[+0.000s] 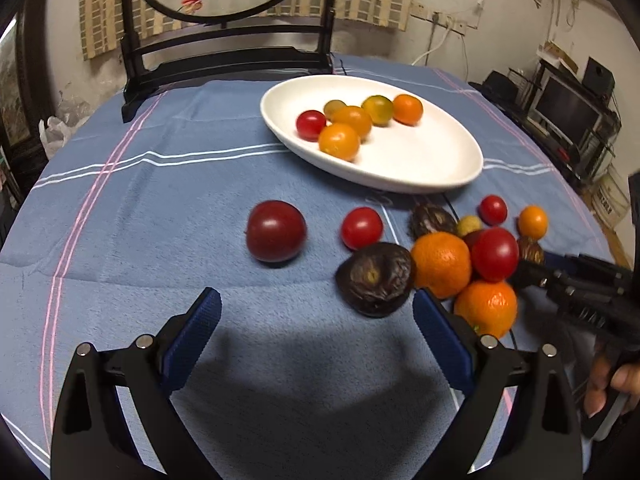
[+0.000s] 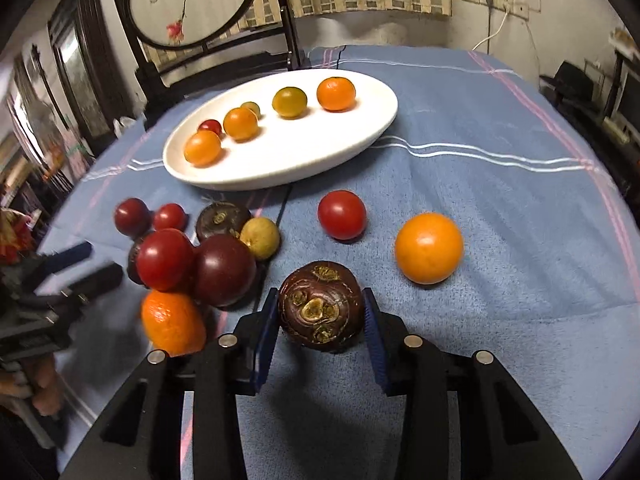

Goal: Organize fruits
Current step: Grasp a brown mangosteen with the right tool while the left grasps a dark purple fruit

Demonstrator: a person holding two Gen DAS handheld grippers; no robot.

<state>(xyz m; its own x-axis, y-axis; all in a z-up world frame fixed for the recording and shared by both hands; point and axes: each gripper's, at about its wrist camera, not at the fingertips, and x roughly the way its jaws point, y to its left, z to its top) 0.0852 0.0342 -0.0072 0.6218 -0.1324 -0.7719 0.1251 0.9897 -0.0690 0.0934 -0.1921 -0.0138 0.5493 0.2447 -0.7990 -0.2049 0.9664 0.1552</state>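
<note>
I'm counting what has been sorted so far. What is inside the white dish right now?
The white dish holds six small fruits: three orange ones, two greenish-yellow ones and one red one. The right half lies bare. Nothing looks hidden, though the small greenish one sits partly behind an orange one.

— What covers the table (image 2: pixel 500 200)?

— A blue cloth (image 1: pixel 160 220) with white and pink stripes, spread across the whole top.

— And on it?

— A white oval dish (image 2: pixel 320 160) toward the far side, and a dark wooden stand (image 1: pixel 224 64) at the back edge. Nearer, loose fruit lies on the cloth: a dark red plum (image 1: pixel 275 231), a cherry tomato (image 1: pixel 361 228), a wrinkled brown fruit (image 1: pixel 376 279), and an orange fruit (image 2: pixel 429 247) apart from a touching cluster (image 2: pixel 192 264).
</note>
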